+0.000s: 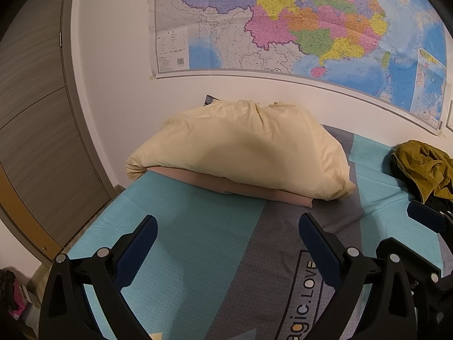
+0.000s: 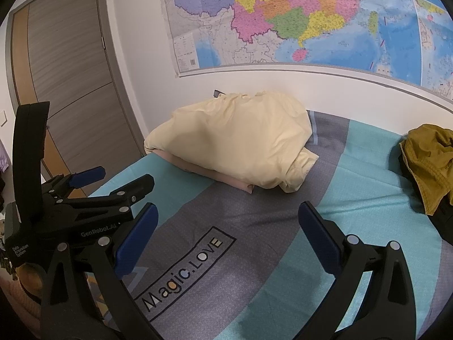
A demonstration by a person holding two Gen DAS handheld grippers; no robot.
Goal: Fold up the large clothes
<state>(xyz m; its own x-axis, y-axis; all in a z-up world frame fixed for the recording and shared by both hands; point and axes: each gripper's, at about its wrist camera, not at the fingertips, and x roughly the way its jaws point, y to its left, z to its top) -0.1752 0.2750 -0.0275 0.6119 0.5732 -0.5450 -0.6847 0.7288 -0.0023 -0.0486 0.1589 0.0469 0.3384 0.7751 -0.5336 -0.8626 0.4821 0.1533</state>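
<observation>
1. Behind the bed, a white wall carries a large coloured map [image 1: 283,25], and a grey-brown wooden door [image 2: 70,85] stands at the far left
2. Covering the bed is a sheet [image 2: 269,269] in teal and grey bands, with a boxed "Magic.LOVE" print [image 2: 184,266] near the middle
3. At the far side, against the wall, a pale yellow duvet [image 1: 240,147] lies bunched on top of a pinkish folded layer [image 1: 249,189] whose edge shows beneath it
4. On the right side of the bed sits the clothing to be folded: a crumpled olive-mustard garment [image 2: 427,164] lying over something dark, well apart from both grippers' fingers
5. Hovering over the near part of the sheet, the left gripper [image 1: 228,231] has its blue-padded fingers spread wide, with nothing between them
6. To its right, the right gripper [image 2: 228,218] is likewise spread wide and holds nothing, above the grey band close to the print
7. Seen from the right wrist camera, the left gripper appears at the left, its blue pads parted
8. One blue fingertip [image 1: 424,215] of the right gripper shows at the right edge of the left wrist view, just beside the dark cloth under the garment
</observation>
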